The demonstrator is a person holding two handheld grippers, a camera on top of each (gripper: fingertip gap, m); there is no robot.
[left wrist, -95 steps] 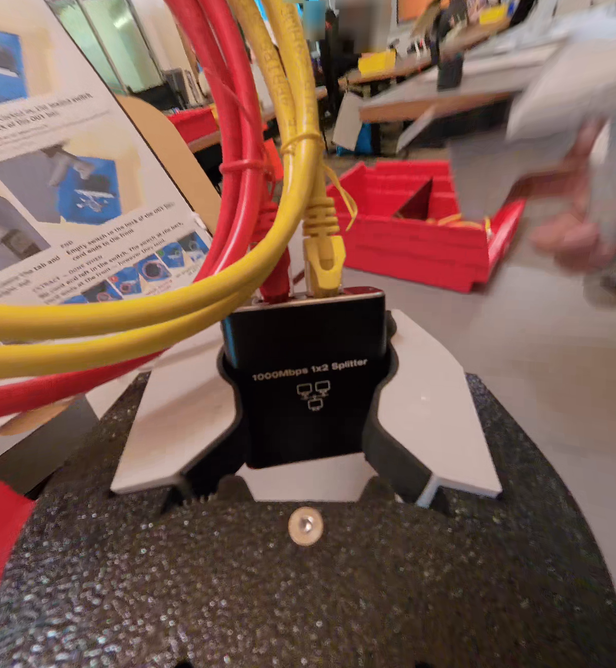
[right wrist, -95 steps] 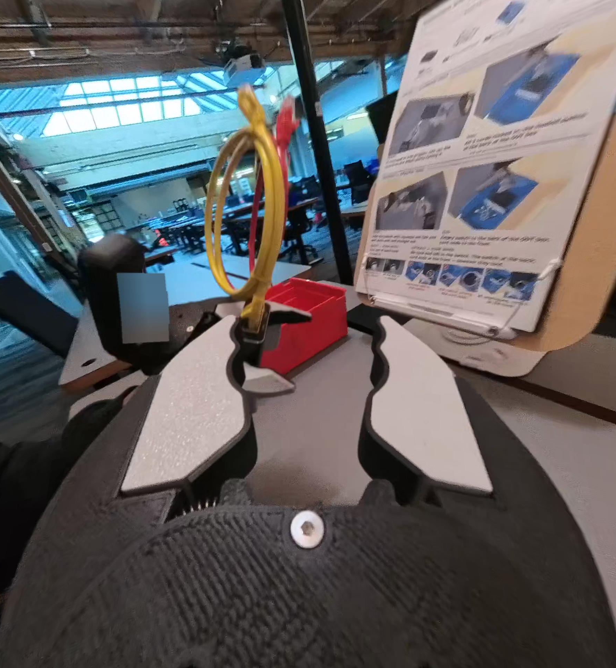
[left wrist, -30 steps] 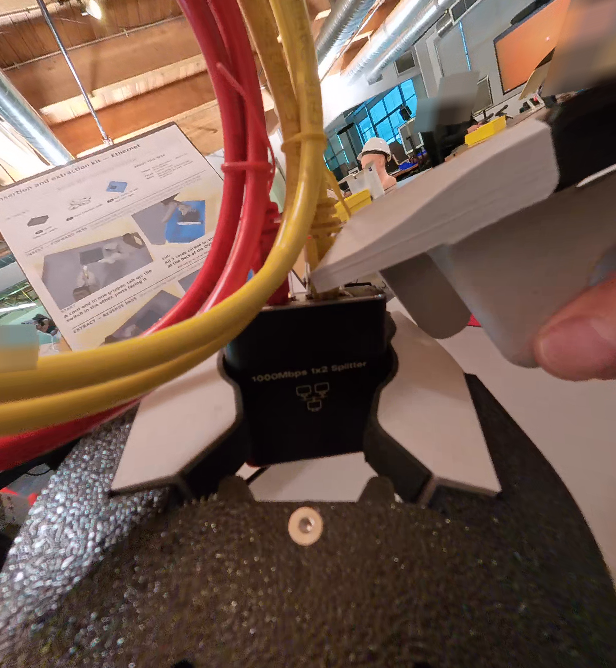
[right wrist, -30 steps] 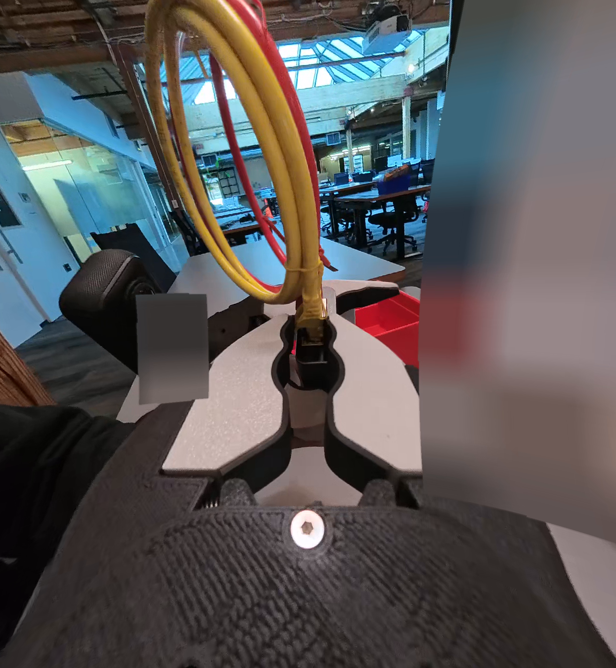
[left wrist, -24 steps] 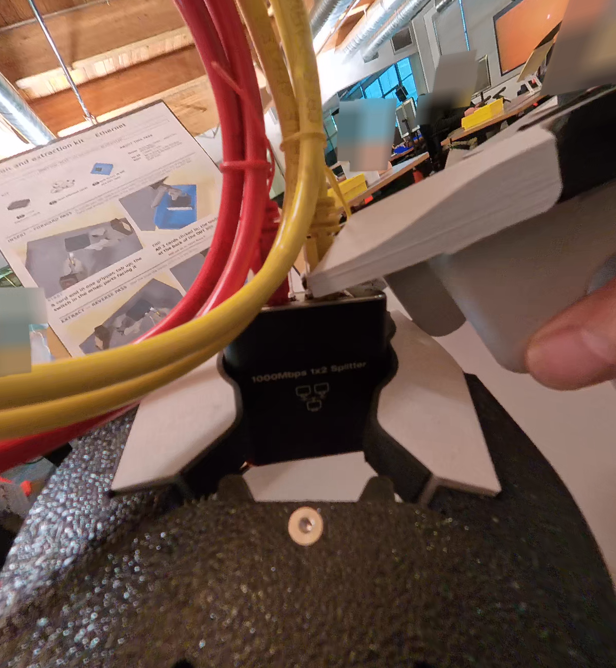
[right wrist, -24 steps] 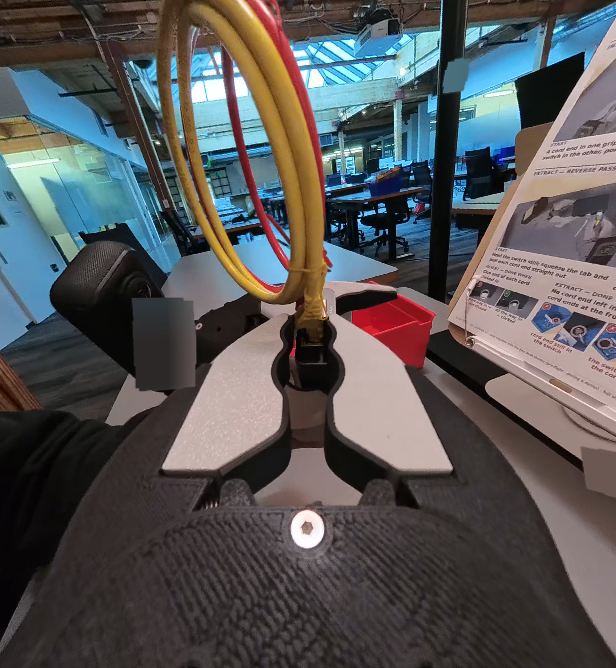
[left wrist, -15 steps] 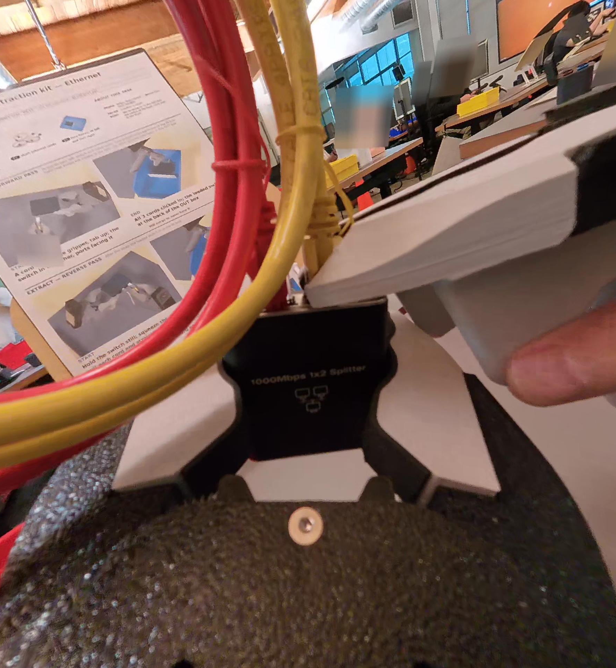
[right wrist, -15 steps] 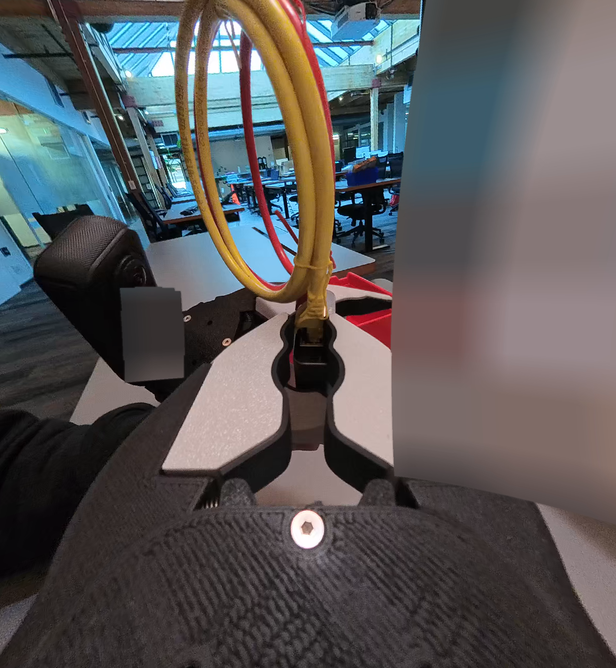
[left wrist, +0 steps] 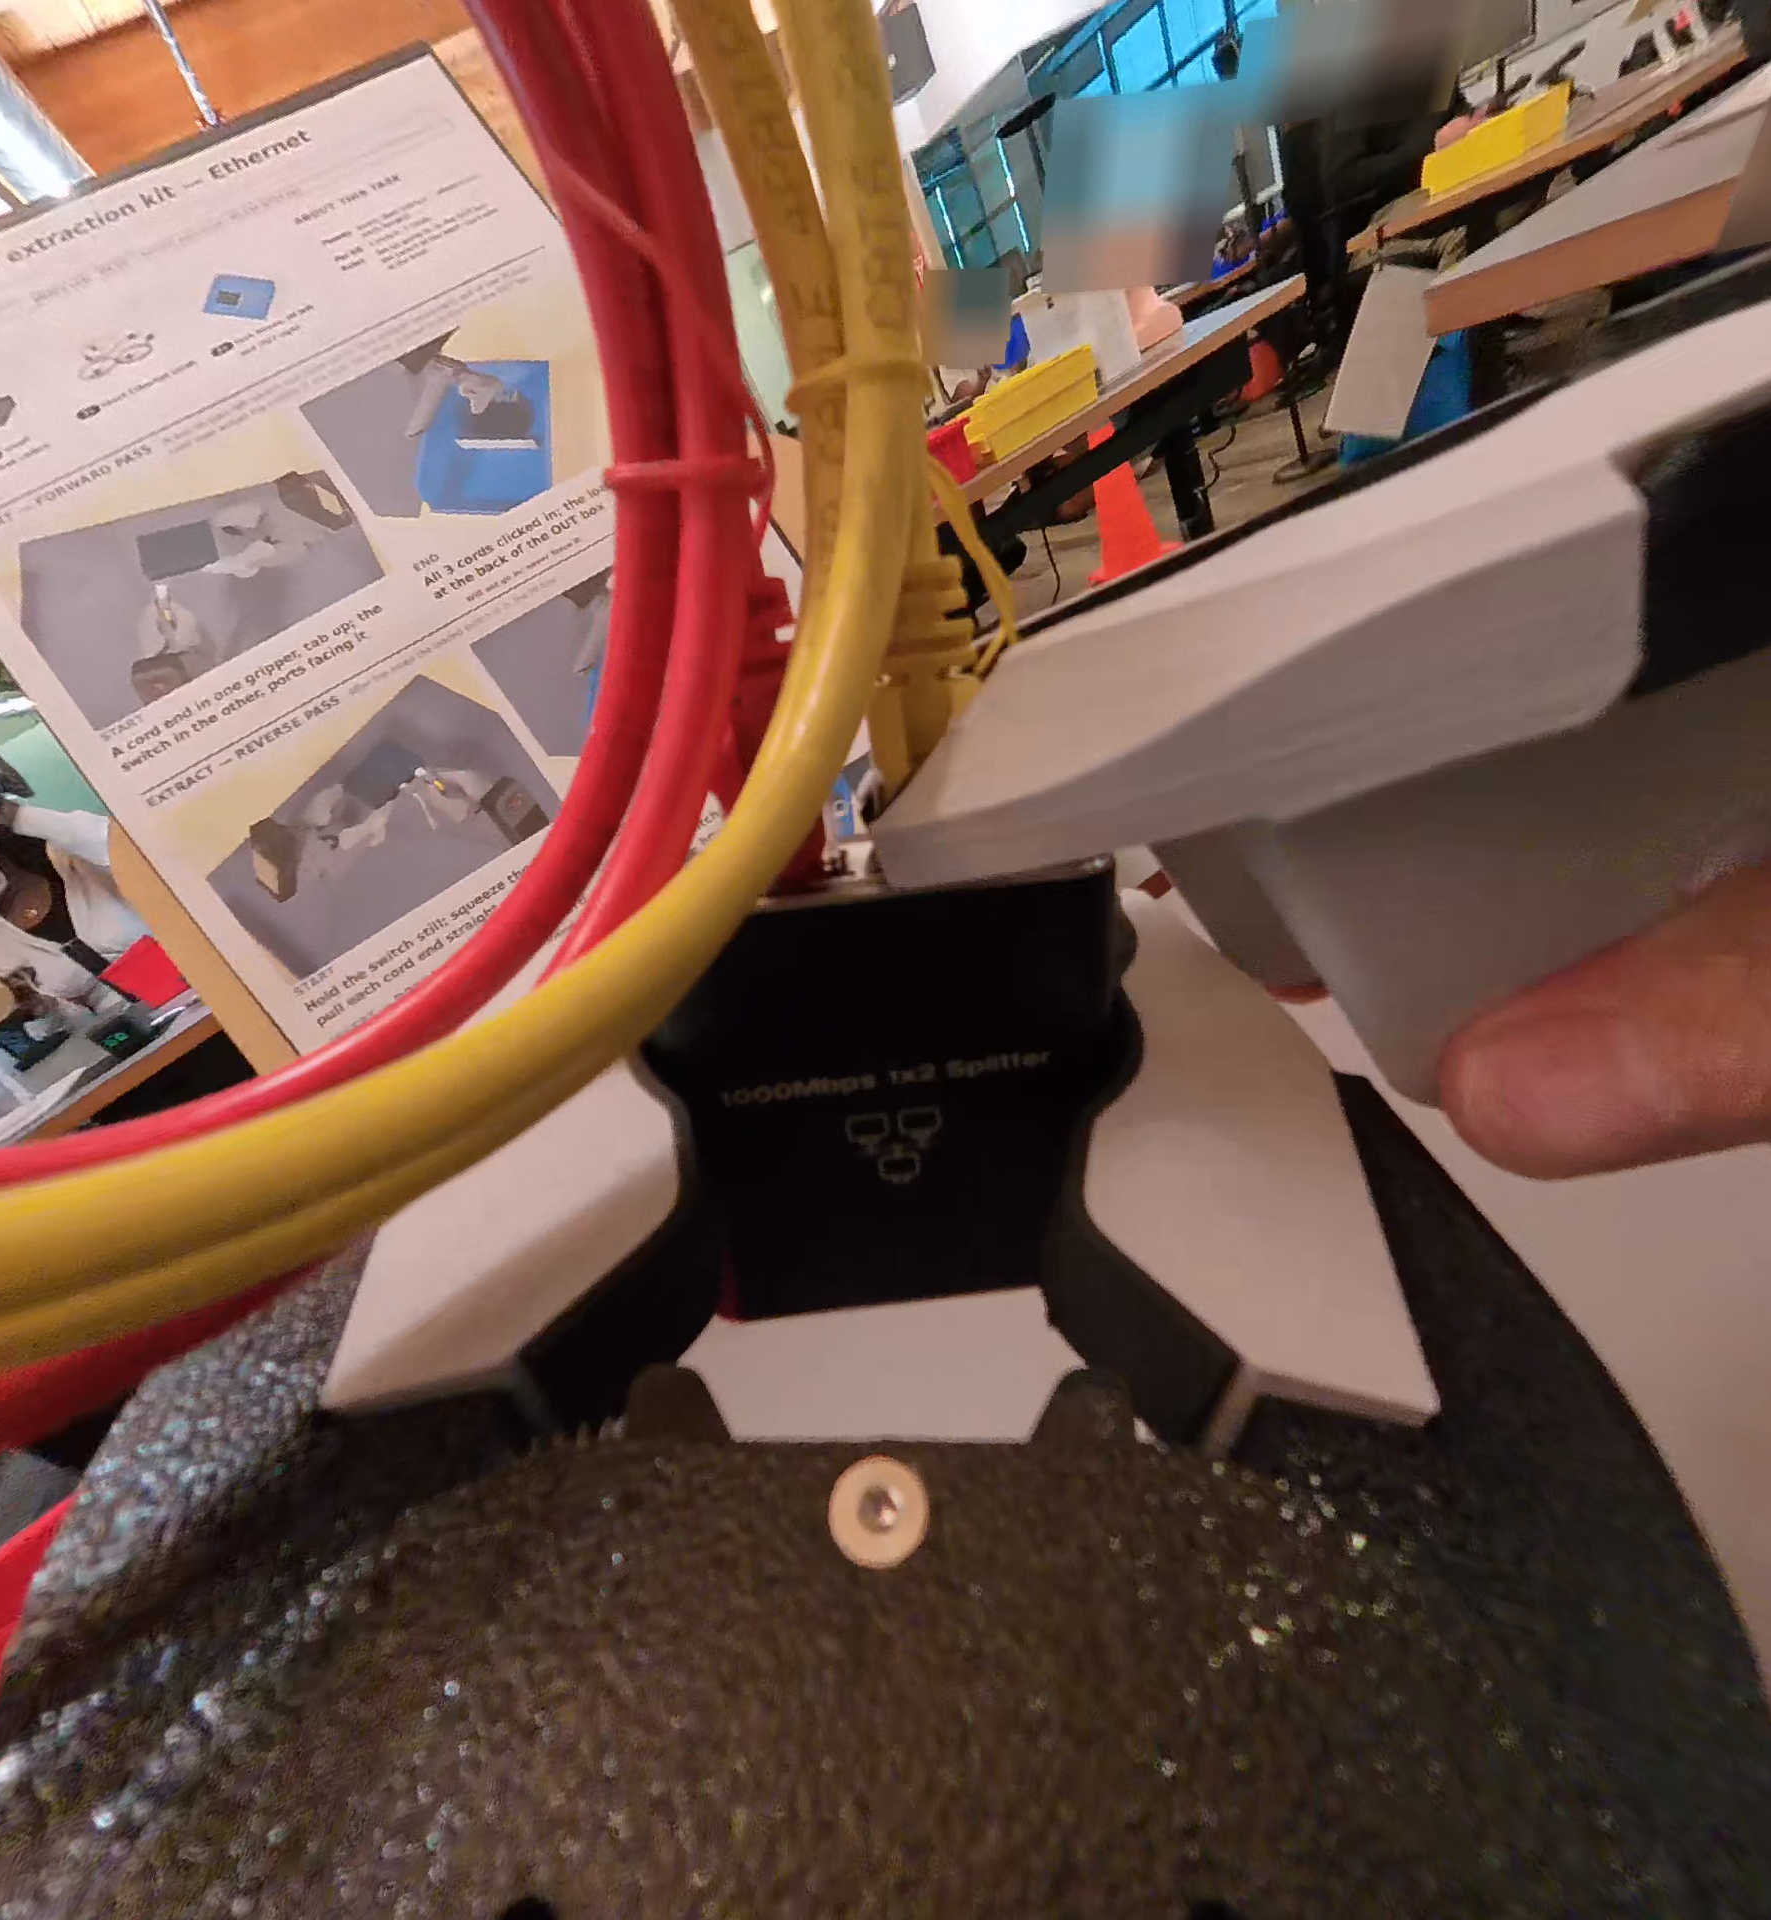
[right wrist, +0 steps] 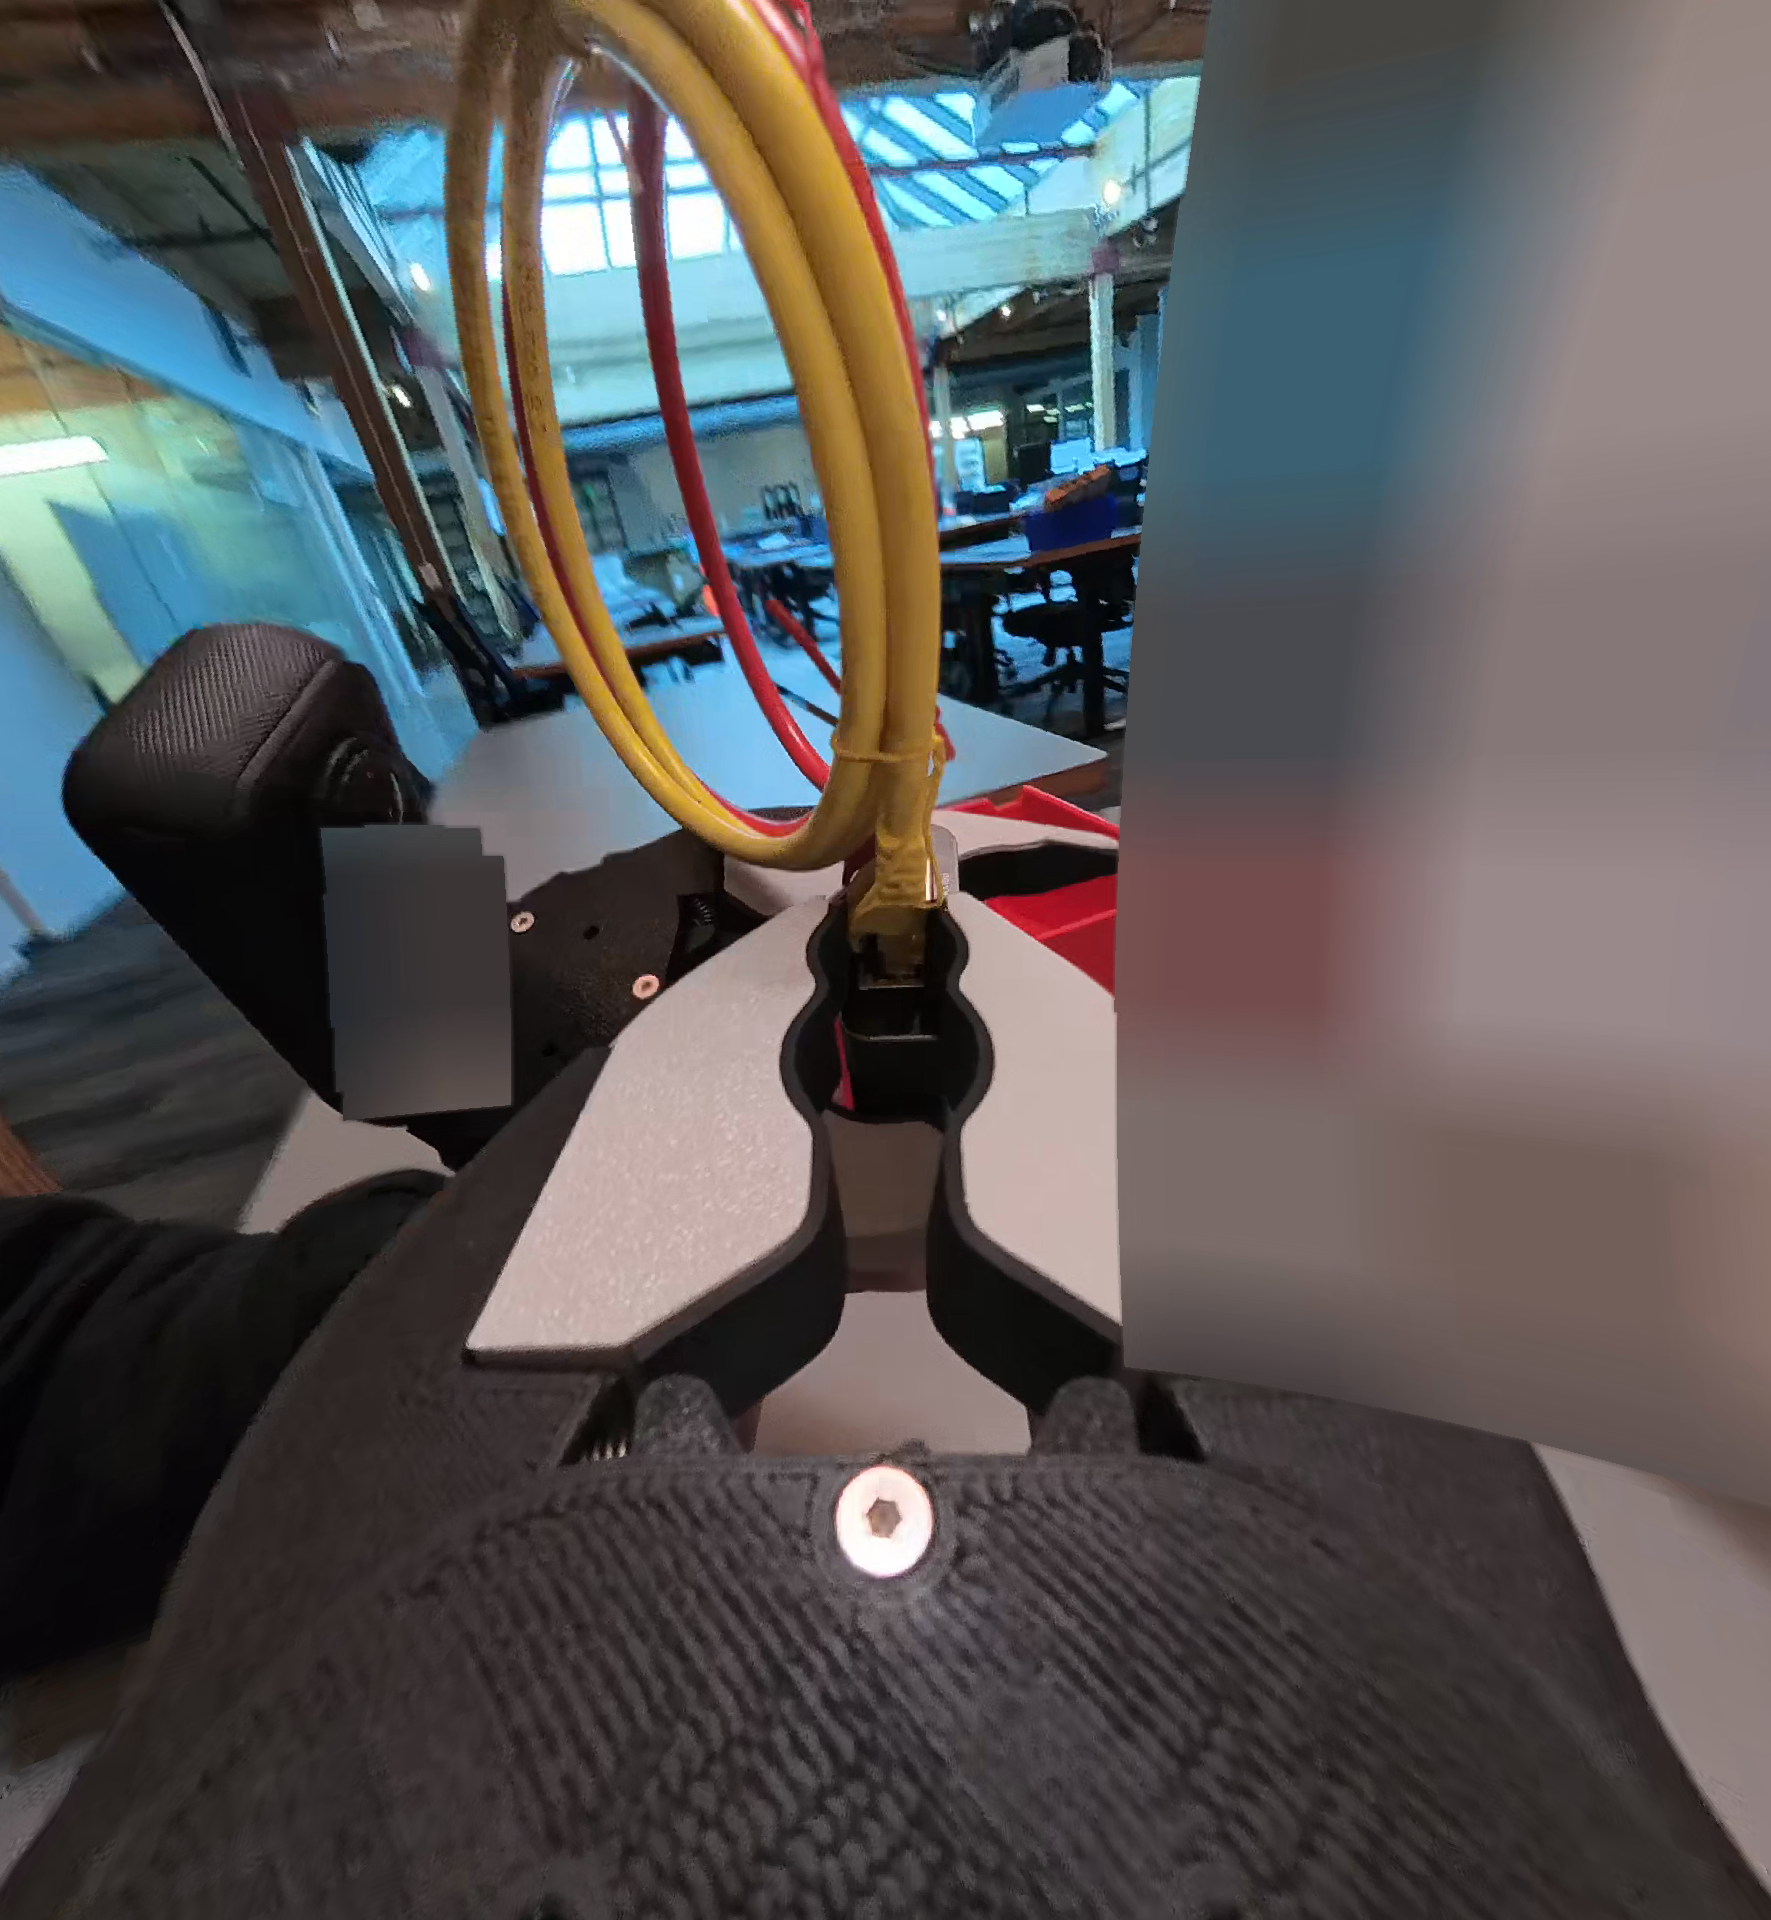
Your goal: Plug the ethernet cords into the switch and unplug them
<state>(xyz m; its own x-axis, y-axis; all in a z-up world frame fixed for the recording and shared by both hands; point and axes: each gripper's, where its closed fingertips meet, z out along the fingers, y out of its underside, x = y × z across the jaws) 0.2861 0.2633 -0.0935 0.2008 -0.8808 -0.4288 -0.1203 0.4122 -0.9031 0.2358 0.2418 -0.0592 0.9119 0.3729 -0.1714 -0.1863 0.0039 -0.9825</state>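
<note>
In the left wrist view my left gripper [left wrist: 891,1039] is shut on the black switch [left wrist: 902,1122], which it holds up off the table. A red cord [left wrist: 652,499] and a yellow cord [left wrist: 860,436] loop up from its far end, both plugged in. The right gripper's pale finger [left wrist: 1255,707] reaches in from the right over the yellow plug [left wrist: 922,665]. In the right wrist view my right gripper [right wrist: 891,935] is shut on the yellow plug [right wrist: 891,904] where it enters the switch [right wrist: 886,1029]. The left gripper's black body [right wrist: 237,790] shows at the left.
A printed instruction sheet [left wrist: 237,520] stands behind the cords. A red bin [right wrist: 1047,883] lies beyond the fingers. A white table [left wrist: 1691,1455] is below. A person's thumb [left wrist: 1639,1039] rests on the right gripper. Office desks, yellow bins [left wrist: 1037,405] and an orange cone [left wrist: 1125,520] are far off. Across from one pair of fingers to the other is roughly 6 cm.
Both grippers have swung together, so the background has shifted and the sheet sits lower and nearer. The holds on the switch and the yellow plug are unchanged.
</note>
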